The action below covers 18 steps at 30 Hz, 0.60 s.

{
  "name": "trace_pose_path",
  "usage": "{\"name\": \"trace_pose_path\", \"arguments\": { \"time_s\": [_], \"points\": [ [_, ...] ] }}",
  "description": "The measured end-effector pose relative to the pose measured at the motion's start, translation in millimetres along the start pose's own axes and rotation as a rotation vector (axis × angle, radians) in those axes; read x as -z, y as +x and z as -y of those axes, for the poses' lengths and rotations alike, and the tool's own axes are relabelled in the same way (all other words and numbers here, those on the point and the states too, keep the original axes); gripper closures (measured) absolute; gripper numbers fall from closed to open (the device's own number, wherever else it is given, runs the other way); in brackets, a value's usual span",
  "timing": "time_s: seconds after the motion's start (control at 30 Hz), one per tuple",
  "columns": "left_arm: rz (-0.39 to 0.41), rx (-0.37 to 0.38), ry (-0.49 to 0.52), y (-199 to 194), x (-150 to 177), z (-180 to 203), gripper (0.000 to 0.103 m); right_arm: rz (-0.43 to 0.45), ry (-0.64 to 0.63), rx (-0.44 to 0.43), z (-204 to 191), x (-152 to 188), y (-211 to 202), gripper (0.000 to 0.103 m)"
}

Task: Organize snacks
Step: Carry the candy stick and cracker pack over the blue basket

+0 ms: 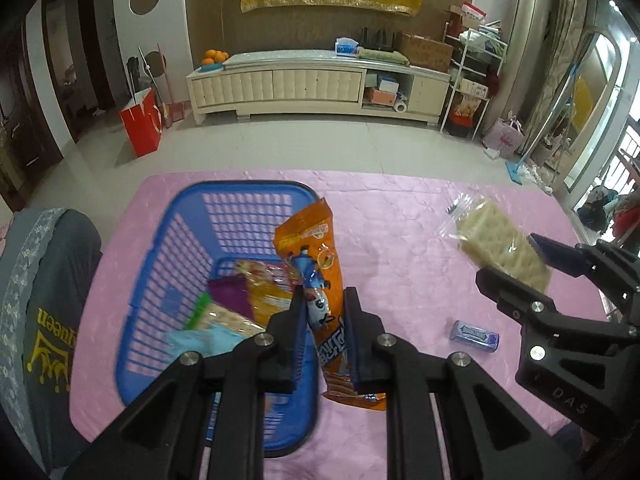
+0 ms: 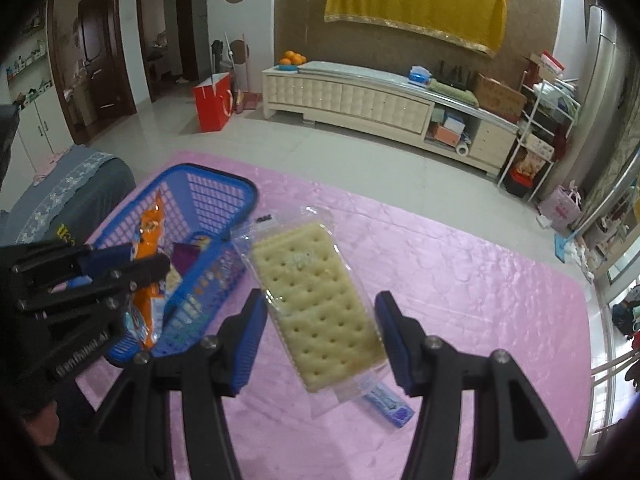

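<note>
Black fingers of the left gripper [image 1: 323,312] fill the foreground of the left wrist view, clamped on a tall orange snack packet [image 1: 320,280] that hangs lengthwise between the pads, its long axis running away from the camera and its top edge leaning over the near right rim of the blue basket [image 1: 188,216]. Several packets already lie in that basket, which sits on the pink cloth [image 1: 400,208] immediately to the left of the gripper, so the orange packet looks to need only a short carry leftward and down, tipped so its length follows the basket's longer side. Off to the right, the right gripper [image 2: 320,332] holds a clear-wrapped pack of crackers [image 2: 316,304] across its width, blue pads pressed to the two long edges, the pack's long axis pointing forward and tilted a little to the left. From that hand the basket lies to the left, beyond the left gripper, so the left hand is the nearer one and probably ought to drop first. A small purple gum pack [image 1: 475,334] lies on the cloth between and below the two tools, not yet collected.
</note>
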<state>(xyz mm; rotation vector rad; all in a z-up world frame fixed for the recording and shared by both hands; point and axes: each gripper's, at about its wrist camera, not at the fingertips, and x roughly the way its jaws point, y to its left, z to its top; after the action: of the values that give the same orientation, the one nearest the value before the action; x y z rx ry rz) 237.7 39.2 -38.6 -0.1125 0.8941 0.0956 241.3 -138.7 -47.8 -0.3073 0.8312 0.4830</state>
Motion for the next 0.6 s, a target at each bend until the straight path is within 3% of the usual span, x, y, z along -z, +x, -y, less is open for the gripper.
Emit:
{"name": "trace_pose_path", "arguments": {
  "time_s": [0.17, 0.6],
  "points": [
    [0.000, 0.061, -0.043, -17, -4, -39, 0.088, 0.002, 0.000, -0.020, -17, -12, 0, 0.043],
    [0.006, 0.059, -0.011, -17, -10, -98, 0.088, -0.009, -0.067, -0.058, -81, -46, 24, 0.043]
  ]
}}
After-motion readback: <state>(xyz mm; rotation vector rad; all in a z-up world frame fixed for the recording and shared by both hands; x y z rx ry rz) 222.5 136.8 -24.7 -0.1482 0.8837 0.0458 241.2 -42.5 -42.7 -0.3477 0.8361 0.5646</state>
